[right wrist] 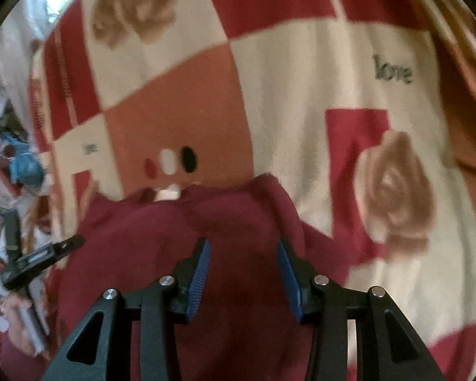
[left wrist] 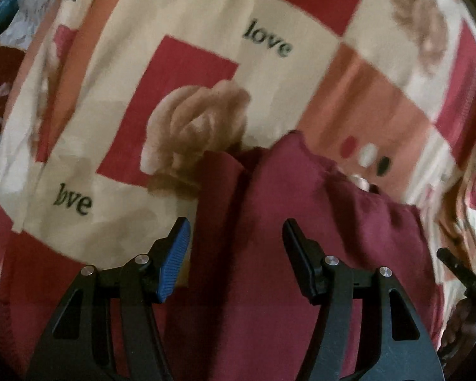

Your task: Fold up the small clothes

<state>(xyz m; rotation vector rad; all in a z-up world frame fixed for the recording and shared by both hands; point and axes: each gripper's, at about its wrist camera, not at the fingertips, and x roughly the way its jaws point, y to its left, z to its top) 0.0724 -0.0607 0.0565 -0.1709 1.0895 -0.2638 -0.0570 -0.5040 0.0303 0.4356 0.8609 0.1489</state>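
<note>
A small maroon garment (left wrist: 301,222) lies bunched on a patterned bedsheet (left wrist: 193,31). In the left wrist view my left gripper (left wrist: 236,231) is open, its fingers spread over the garment's left part, not closed on it. In the right wrist view the same maroon garment (right wrist: 181,231) lies below my right gripper (right wrist: 242,247), which is open with the cloth between and under its blue pads (right wrist: 200,279). A white label (right wrist: 166,193) shows at the garment's far edge. The left gripper's finger (right wrist: 44,255) shows at the left of the right wrist view.
The bedsheet (right wrist: 317,95) has red, cream and orange squares, roses and the word "love". Cluttered items, one blue (right wrist: 23,165), lie beyond the bed's left edge. The right gripper's finger tip (left wrist: 457,268) shows at the right edge of the left wrist view.
</note>
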